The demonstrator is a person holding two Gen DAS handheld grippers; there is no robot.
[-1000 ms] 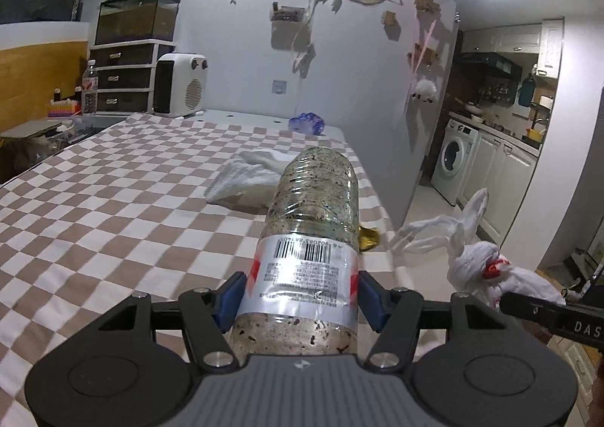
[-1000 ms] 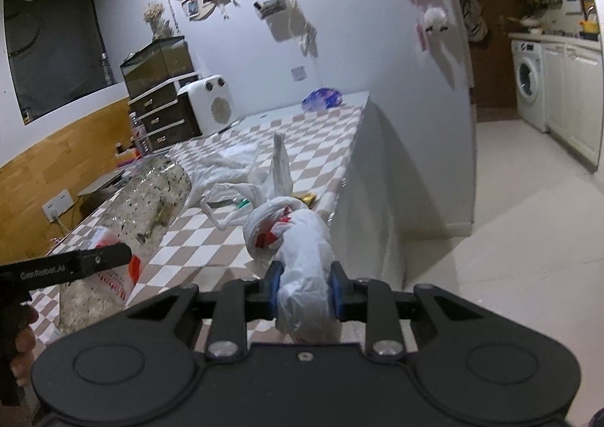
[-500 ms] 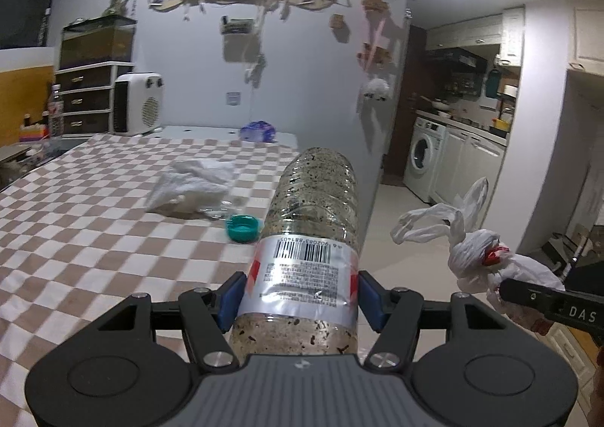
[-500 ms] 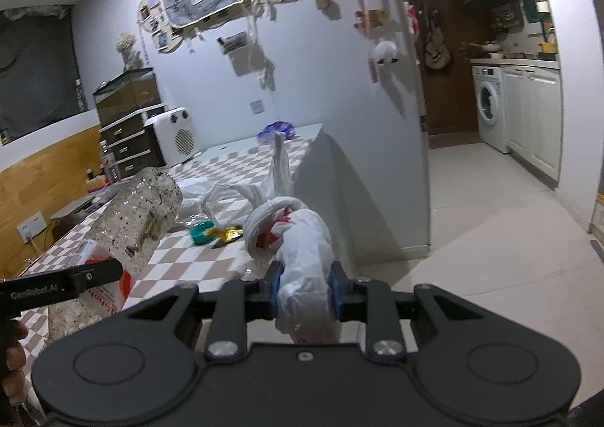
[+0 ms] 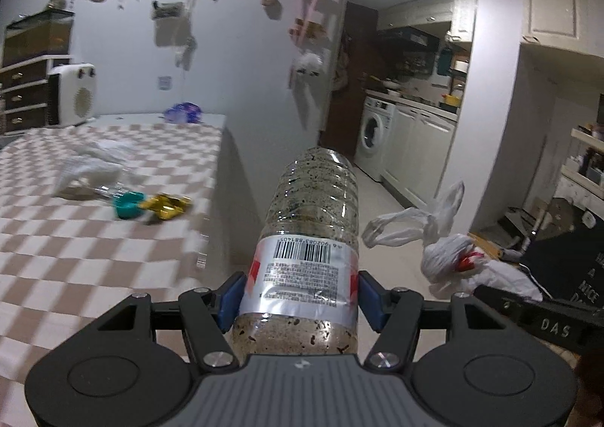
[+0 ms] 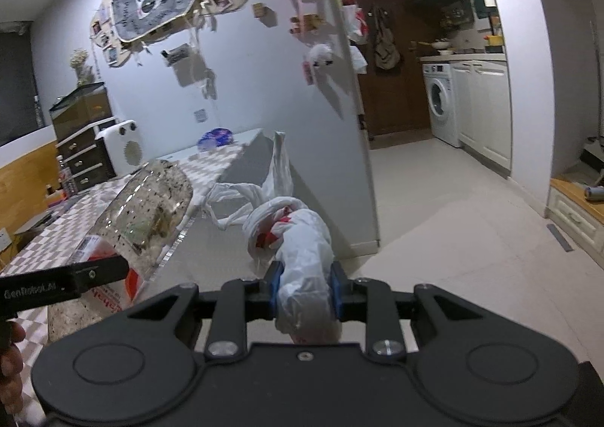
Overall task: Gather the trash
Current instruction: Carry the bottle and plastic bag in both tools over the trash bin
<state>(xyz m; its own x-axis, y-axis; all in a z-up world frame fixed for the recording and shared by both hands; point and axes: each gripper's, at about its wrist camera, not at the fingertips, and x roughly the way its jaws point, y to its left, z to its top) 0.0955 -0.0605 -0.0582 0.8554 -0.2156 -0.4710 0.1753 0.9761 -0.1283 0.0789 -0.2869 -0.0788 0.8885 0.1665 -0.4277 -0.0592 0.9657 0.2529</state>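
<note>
left gripper (image 5: 300, 296) has its blue pads pinched tight on a clear plastic bottle (image 5: 307, 238), speckled with dark gunk inside and wearing a silver barcode label, held out in the air just past the edge of the checkered table (image 5: 75, 245). right gripper (image 6: 305, 293) is clamped on a knotted white plastic bag (image 6: 298, 238) with red print, off beside the bottle over the floor. only the left view shows a teal cap (image 5: 128, 205) and gold wrapper (image 5: 166, 205) on the table near that edge, with a crumpled bag (image 5: 90, 166) behind them
</note>
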